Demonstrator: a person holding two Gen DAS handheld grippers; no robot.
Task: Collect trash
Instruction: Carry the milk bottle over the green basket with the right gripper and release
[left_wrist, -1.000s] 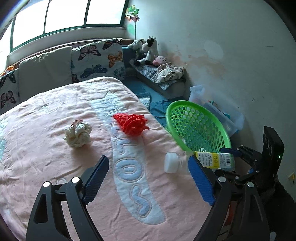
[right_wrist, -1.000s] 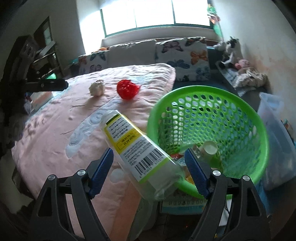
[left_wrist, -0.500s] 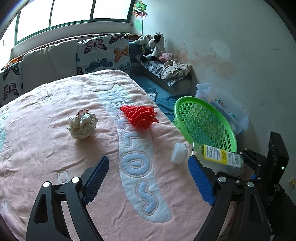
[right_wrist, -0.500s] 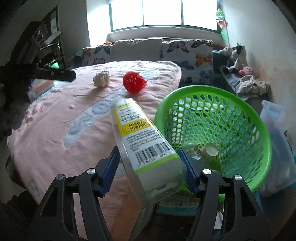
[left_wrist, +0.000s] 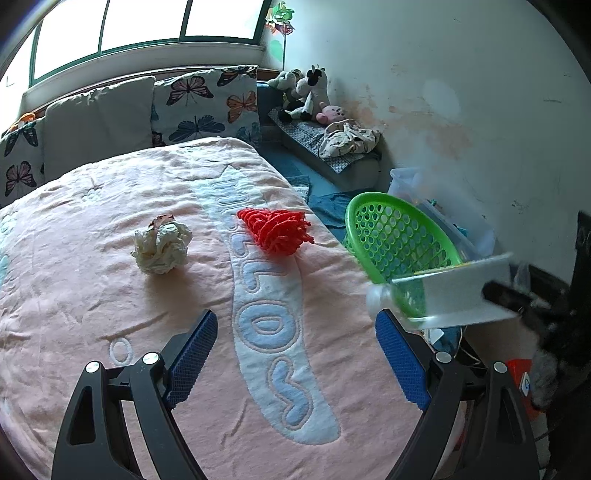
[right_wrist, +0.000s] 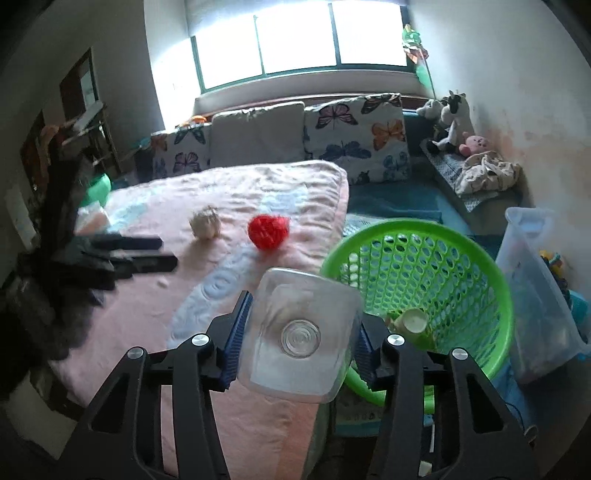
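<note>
Seemingly clamped, the right tool (right_wrist: 299, 345) is closing on the clear bottle (right_wrist: 301, 332), whose base hides its neck, beside the green basket (right_wrist: 476, 266). Left tool (left_wrist: 295, 354) gapes empty above the bed (left_wrist: 92, 295).

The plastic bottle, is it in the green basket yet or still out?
Out. The plastic bottle is between the right gripper fingers, beside the green basket.

Home bedroom: bed under pink blanket (left_wrist: 110, 295), butterfly pillows (left_wrist: 207, 103), stuffed toys (left_wrist: 306, 92) beneath window (right_wrist: 295, 37).
</note>
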